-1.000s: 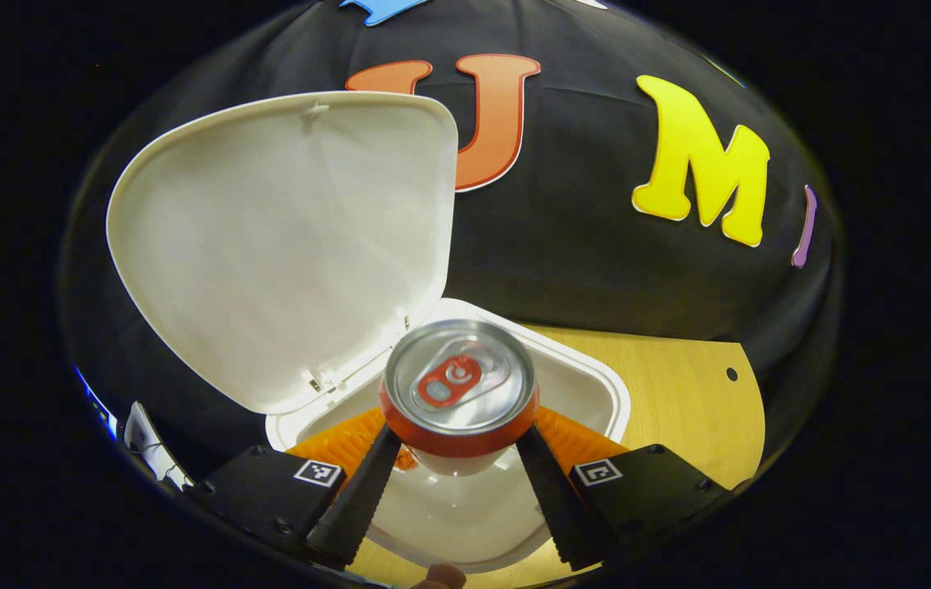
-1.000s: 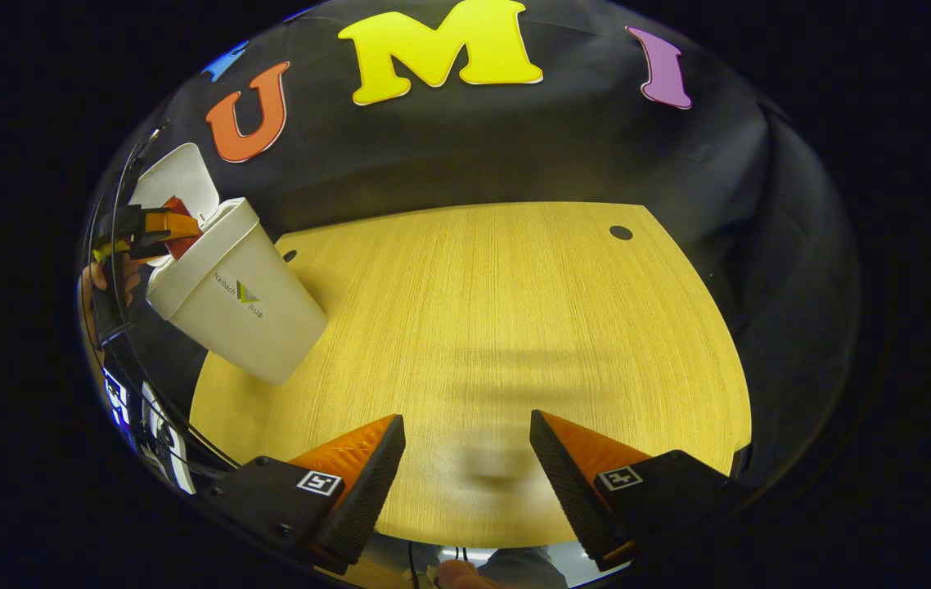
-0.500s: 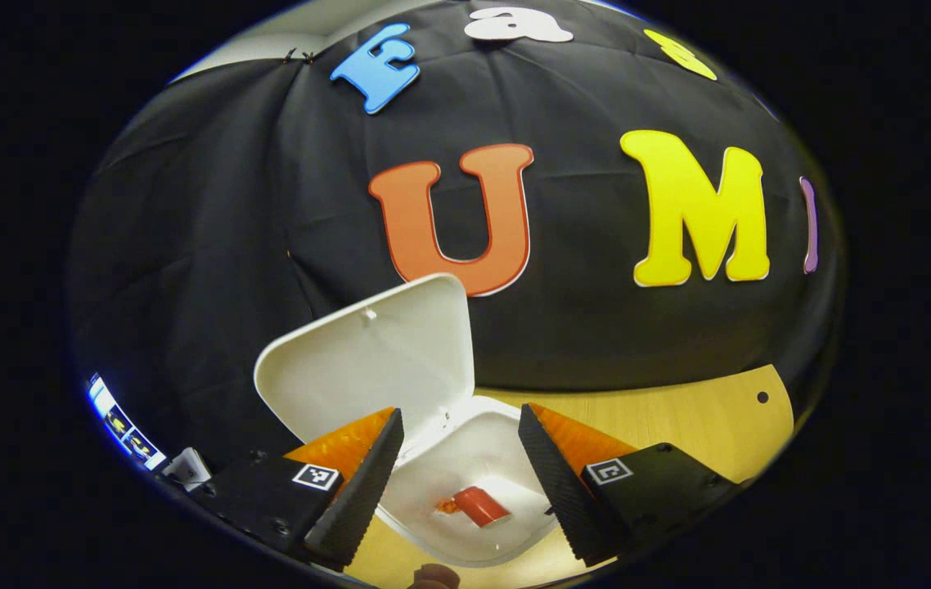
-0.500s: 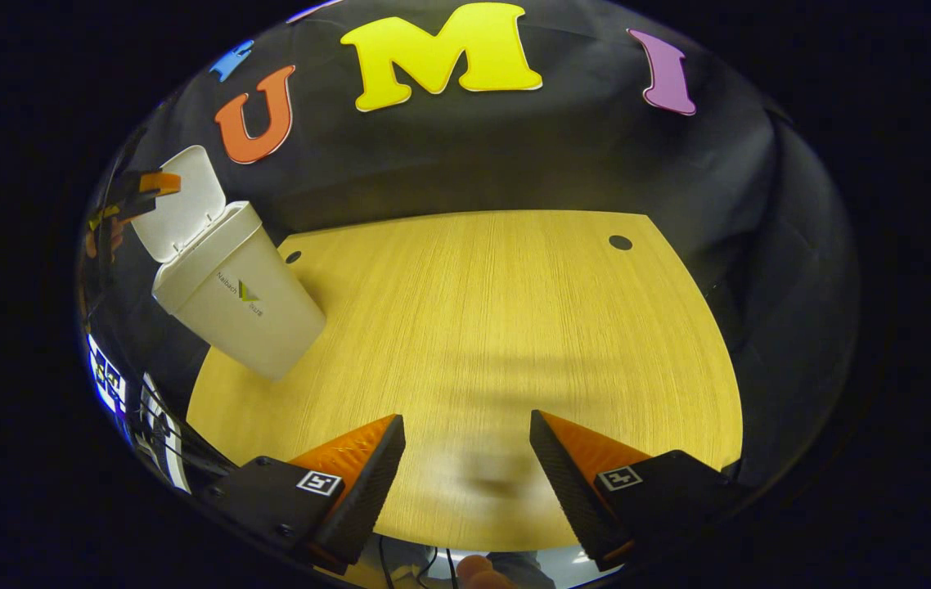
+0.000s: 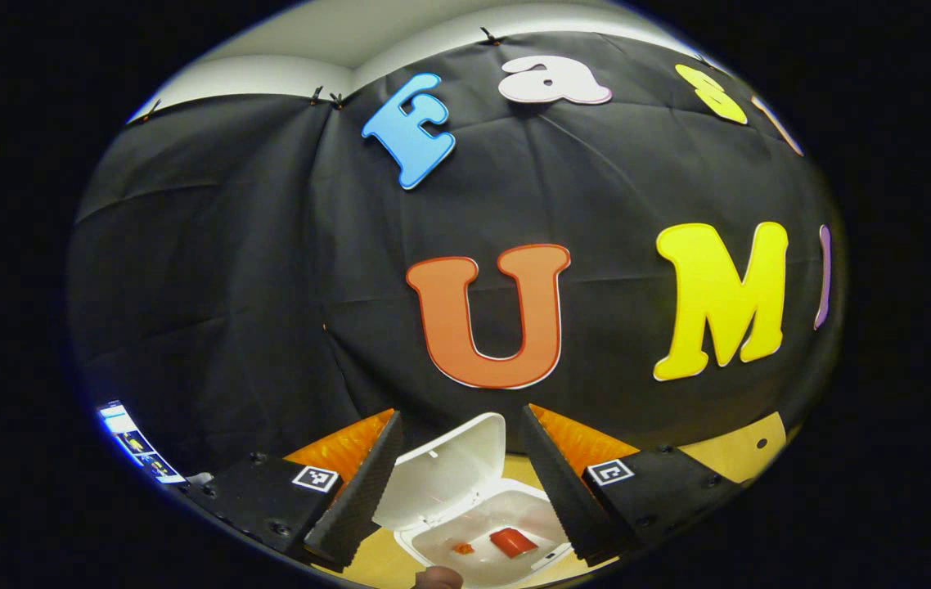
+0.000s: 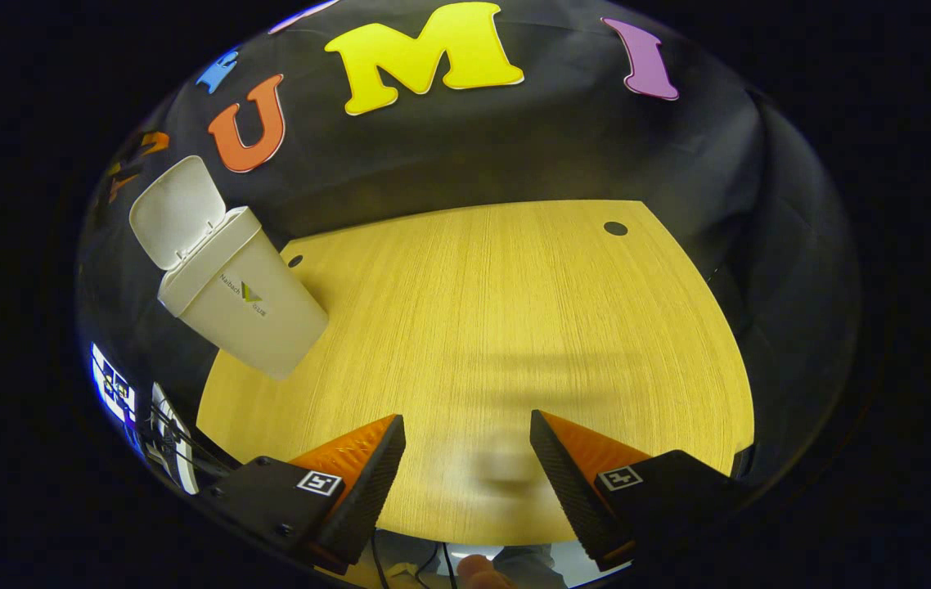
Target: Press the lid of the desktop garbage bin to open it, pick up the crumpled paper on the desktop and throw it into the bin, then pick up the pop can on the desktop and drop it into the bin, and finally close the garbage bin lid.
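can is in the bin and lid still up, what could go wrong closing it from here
1. The left gripper sits high above the open lid; a fast descent could strike its top edge and tip the bin.
2. The bin stands near the table edge, so a sideways push might slide it off.

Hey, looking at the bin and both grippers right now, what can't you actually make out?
- Crumpled paper: in the left gripper view the bin interior shows the red can and an orange scrap; paper not discernible.
- Bin's inside, right gripper view: hidden by its own wall and raised lid.
- Bin's front rim, left gripper view: cut off at the bottom edge.
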